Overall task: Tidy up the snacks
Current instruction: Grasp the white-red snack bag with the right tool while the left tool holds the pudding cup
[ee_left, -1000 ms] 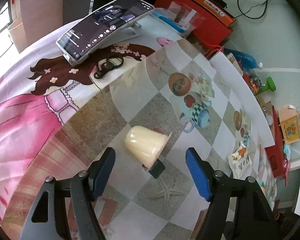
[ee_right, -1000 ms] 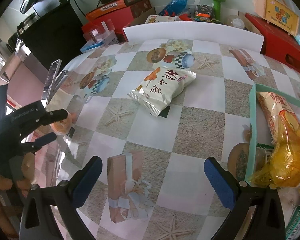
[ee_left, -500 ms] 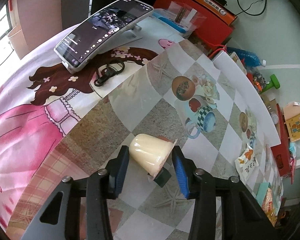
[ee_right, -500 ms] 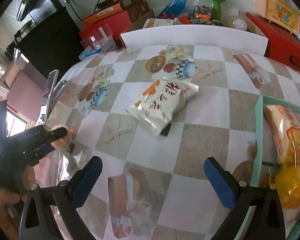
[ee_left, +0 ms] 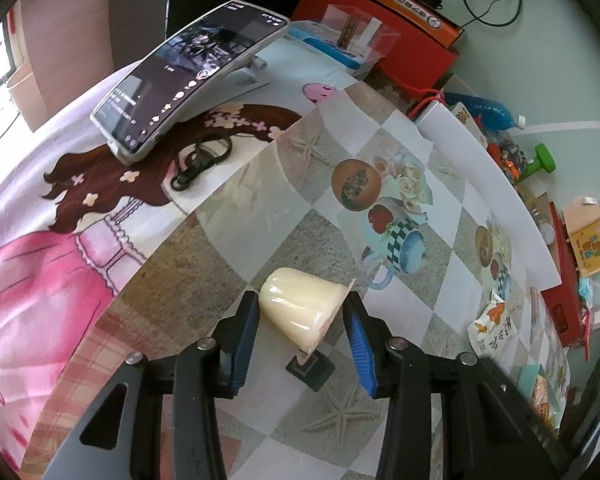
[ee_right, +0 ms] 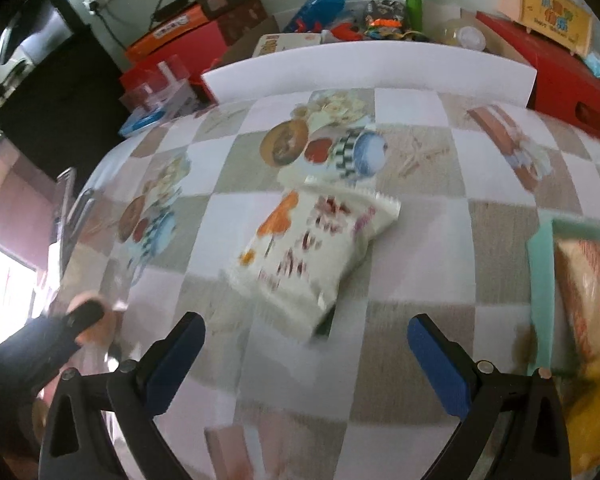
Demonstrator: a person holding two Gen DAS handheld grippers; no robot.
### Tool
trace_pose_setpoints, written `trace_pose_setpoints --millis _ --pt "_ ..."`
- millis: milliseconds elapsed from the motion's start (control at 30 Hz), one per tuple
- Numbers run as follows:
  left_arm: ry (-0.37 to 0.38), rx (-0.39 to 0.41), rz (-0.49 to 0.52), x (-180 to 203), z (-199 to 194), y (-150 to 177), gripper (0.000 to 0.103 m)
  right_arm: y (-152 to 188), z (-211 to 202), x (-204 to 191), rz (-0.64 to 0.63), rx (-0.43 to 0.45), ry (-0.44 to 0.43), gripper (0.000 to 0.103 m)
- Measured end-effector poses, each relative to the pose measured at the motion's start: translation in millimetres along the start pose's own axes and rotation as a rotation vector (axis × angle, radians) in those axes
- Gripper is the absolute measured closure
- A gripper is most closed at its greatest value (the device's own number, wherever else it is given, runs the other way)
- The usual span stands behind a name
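A: Where's the left claw (ee_left: pixel 302 322)?
B: Its jaws have just closed onto the cream jelly cup (ee_left: pixel 300 309), lying near the checked surface's (ee_left: pixel 440 312) left edge.
A: And the right claw (ee_right: pixel 304 354)?
B: Spread wide, empty, over bare cloth. The white snack bag (ee_right: pixel 314 252), blurred, lies just ahead; the teal tray's (ee_right: pixel 540 280) rim is at right.

A table (ee_left: pixel 228 216) under a checked cloth bears a jelly cup (ee_left: pixel 300 306), a phone (ee_left: pixel 188 76) on a stand, a clip (ee_left: pixel 200 162), a white snack bag (ee_right: pixel 312 248) and a green tray (ee_right: pixel 540 280).
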State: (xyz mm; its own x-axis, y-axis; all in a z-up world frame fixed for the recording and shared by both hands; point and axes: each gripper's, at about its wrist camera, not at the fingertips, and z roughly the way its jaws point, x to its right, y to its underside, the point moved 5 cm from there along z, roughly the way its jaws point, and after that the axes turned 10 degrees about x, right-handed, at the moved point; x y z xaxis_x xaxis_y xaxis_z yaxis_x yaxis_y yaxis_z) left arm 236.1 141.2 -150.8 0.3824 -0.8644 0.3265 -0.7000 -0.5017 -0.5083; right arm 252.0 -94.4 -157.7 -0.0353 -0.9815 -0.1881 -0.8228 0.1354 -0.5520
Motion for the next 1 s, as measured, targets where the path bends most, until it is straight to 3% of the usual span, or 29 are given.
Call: trace_pose_setpoints --millis 200,467,767,833,1000 --pt "0.005 0.002 0.015 4.3 4.0 -2.3 0.058 -29.1 18.5 4.2 0.014 -0.001 0.094 0.011" --pt "0.014 -0.008 0.031 11.9 8.4 -1.2 0.059 -43.6 33.7 -6.1 -0.019 -0.012 0.159 0.024" --pt "0.014 -0.023 0.029 8.0 -3.5 3.5 0.059 -21.6 16.3 -4.0 -0.028 -0.029 0.128 0.031" --pt "0.019 -0.019 0.037 9.8 -10.2 5.3 0.06 -15.8 6.6 -3.5 -0.032 -0.016 0.116 0.042" --pt "0.037 -0.001 0.066 18.6 -29.1 10.6 0.06 -0.5 -14.7 -6.9 -0.059 -0.019 0.087 0.042"
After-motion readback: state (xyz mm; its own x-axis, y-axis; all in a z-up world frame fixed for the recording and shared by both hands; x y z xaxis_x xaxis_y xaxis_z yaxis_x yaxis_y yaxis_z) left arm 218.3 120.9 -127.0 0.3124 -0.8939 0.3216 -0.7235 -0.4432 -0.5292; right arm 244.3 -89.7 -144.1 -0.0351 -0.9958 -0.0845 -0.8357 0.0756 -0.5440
